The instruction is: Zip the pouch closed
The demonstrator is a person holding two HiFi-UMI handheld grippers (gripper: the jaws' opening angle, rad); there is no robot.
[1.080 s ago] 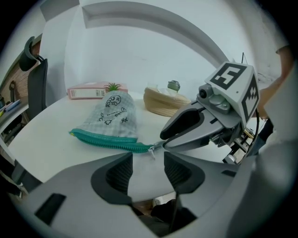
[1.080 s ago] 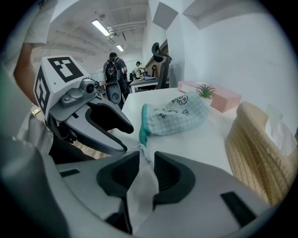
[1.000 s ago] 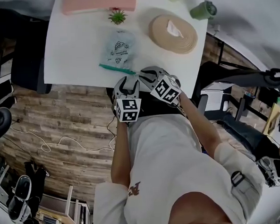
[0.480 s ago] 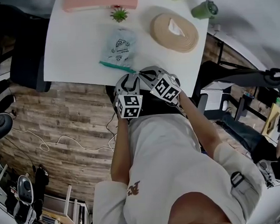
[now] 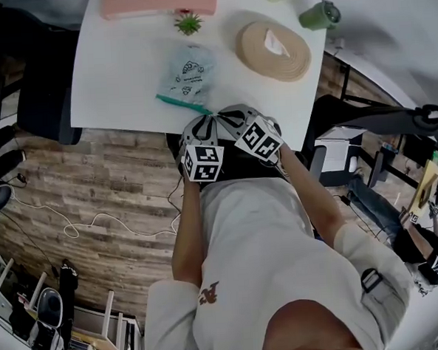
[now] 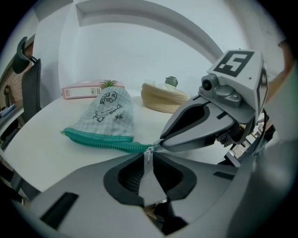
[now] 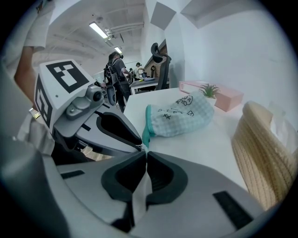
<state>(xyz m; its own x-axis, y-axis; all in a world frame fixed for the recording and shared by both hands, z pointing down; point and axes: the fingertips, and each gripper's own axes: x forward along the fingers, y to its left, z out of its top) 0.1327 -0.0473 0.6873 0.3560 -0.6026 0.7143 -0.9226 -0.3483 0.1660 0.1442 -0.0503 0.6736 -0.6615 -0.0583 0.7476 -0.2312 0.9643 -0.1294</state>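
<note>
Left gripper (image 6: pixel 149 160) has narrowed, jaws closing on the zipper pull (image 6: pixel 148 152).
Right gripper (image 7: pixel 142 151) clamps the pouch (image 5: pixel 187 73) by its near end; zipping looks ready.

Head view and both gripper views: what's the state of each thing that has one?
pouch: flat on the table, teal zipper end at the grippers.
left gripper: closing on the zipper pull.
right gripper: shut on the pouch's zipper end.
tissue basket: upright, tissue showing.
</note>
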